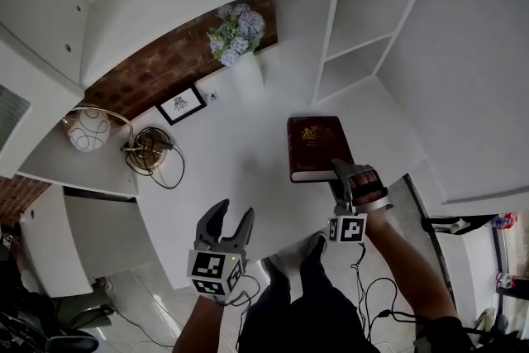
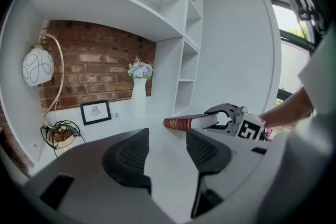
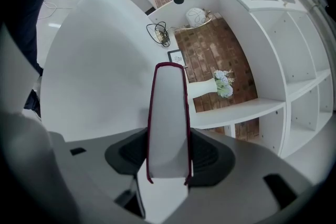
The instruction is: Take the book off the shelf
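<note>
Holding a dark red hardback book (image 1: 314, 146) flat, on or just above the white desk (image 1: 248, 178), clear of the white shelves (image 1: 364, 21).
Clamped at its page edge by the right gripper (image 1: 347, 176); nothing between the wide-parted jaws of the left gripper (image 1: 233, 215) nearby. Best kept level, grip firm.

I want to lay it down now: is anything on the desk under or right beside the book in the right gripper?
Nothing visible. The right gripper is shut on the red book over bare white desk; the vase, picture frame and coiled cable sit well off toward the wall.
</note>
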The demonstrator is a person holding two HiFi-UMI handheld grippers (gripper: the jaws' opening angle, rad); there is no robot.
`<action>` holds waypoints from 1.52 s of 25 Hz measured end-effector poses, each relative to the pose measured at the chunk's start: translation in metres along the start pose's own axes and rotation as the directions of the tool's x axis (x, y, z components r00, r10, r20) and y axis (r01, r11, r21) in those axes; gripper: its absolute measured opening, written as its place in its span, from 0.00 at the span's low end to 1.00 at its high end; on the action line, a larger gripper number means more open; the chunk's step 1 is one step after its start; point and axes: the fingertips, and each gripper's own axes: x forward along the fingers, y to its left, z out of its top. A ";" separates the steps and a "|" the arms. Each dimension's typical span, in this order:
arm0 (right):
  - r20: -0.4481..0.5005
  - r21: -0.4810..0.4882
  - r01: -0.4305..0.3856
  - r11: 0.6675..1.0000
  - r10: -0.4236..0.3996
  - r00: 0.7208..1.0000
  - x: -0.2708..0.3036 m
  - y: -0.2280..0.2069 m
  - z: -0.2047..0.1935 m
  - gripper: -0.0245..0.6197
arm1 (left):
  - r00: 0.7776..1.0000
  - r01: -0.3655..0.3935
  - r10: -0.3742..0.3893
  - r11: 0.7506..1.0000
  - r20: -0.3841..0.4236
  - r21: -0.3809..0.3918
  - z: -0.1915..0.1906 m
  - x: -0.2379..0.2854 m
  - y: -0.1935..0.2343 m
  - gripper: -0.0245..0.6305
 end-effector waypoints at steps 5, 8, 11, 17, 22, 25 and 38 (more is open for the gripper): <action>0.034 0.037 -0.061 0.997 0.059 0.998 0.005 0.016 0.012 0.46 | 1.000 0.007 -0.007 0.999 -0.005 -0.039 -0.009 -0.003 0.005 0.37; 0.035 0.079 -0.133 0.988 0.130 0.991 0.008 0.031 0.017 0.50 | 1.000 0.002 -0.003 0.999 -0.013 -0.039 -0.013 -0.005 0.008 0.37; 0.045 0.134 -0.210 0.968 0.206 0.978 0.008 0.052 0.018 0.50 | 1.000 -0.001 0.000 1.000 -0.024 -0.023 -0.017 -0.005 0.008 0.37; 0.050 0.139 -0.322 0.937 0.318 0.947 0.007 0.085 0.017 0.51 | 0.999 0.018 -0.020 0.999 -0.033 -0.037 -0.028 -0.002 0.003 0.37; 0.095 0.190 -0.428 0.884 0.417 0.904 0.008 0.105 0.027 0.63 | 0.999 0.016 -0.018 0.999 -0.042 -0.047 -0.036 -0.001 0.007 0.37; 0.123 0.195 -0.432 0.880 0.415 0.901 0.007 0.103 0.033 0.63 | 0.999 0.016 -0.018 0.999 -0.045 -0.051 -0.036 -0.001 0.007 0.37; 0.215 0.538 -0.207 0.817 0.105 0.971 -0.010 -0.029 0.043 0.32 | 0.999 0.007 -0.008 1.000 0.037 0.007 0.022 -0.011 0.006 0.37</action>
